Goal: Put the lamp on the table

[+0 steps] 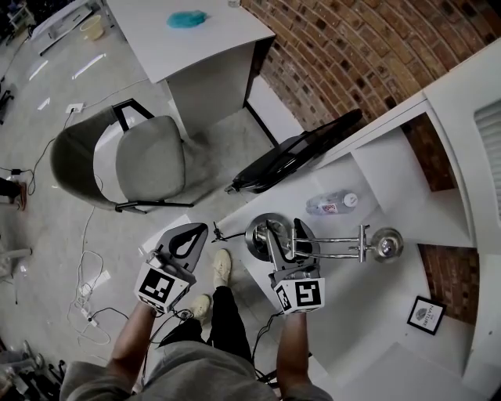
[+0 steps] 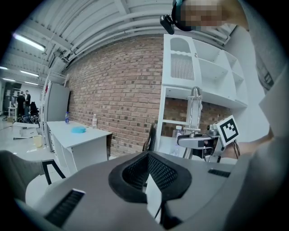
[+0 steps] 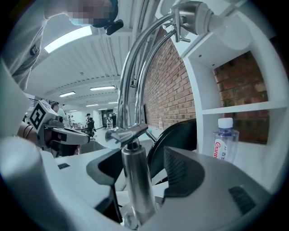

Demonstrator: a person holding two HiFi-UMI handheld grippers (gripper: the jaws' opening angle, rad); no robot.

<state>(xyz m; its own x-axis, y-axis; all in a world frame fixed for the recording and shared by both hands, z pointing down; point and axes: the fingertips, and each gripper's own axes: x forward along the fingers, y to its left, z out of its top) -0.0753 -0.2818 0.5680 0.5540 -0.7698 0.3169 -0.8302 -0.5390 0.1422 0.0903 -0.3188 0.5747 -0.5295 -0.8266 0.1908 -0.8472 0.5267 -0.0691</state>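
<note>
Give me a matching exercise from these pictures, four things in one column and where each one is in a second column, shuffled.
Things:
1. lamp post
2. water bottle
3. blue object
4. grey chair

Places:
A. standing on the floor
B. between the open jaws of the right tool
C. lying on the far table
D. upright under the white shelf

Pairs: 1-B, 2-D, 3-C, 4-A
</note>
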